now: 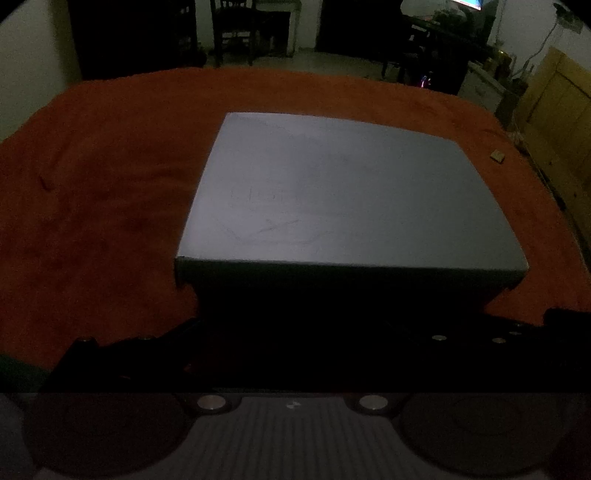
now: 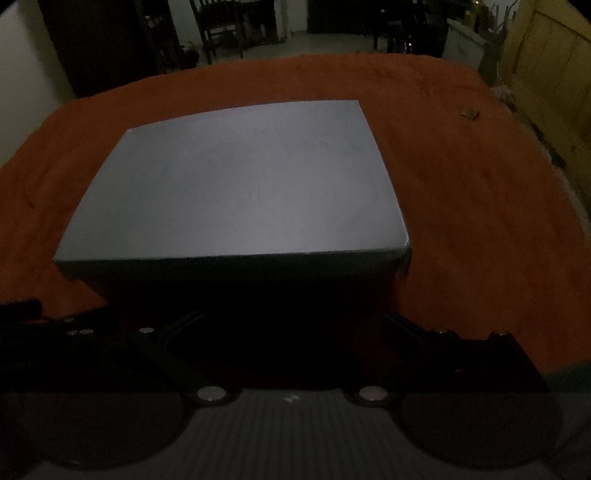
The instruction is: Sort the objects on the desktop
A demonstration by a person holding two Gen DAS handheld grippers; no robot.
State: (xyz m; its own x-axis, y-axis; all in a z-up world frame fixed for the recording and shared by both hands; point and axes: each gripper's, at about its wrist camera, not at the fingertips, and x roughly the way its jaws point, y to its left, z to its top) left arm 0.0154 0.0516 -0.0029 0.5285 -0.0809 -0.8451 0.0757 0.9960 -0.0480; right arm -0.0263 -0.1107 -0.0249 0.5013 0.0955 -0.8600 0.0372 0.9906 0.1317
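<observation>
A grey box with a closed flat lid [image 1: 332, 192] [image 2: 236, 192] sits on the orange-red cloth [image 1: 103, 206] [image 2: 480, 229] that covers the table. My left gripper [image 1: 295, 332] is low in front of the box's dark near wall, its black fingers [image 1: 177, 332] spread wide and open with nothing between them. My right gripper [image 2: 291, 325] is at the same near wall, a little further right, and is also open. The fingertips are lost in shadow. A small tan block [image 1: 497, 156] [image 2: 470, 113] lies on the cloth to the far right of the box.
The room is dim. A dark chair [image 1: 236, 29] [image 2: 218, 29] stands beyond the table's far edge. A yellowish wooden panel [image 1: 557, 122] [image 2: 550, 74] rises close to the table's right edge. Bare cloth stretches left of the box.
</observation>
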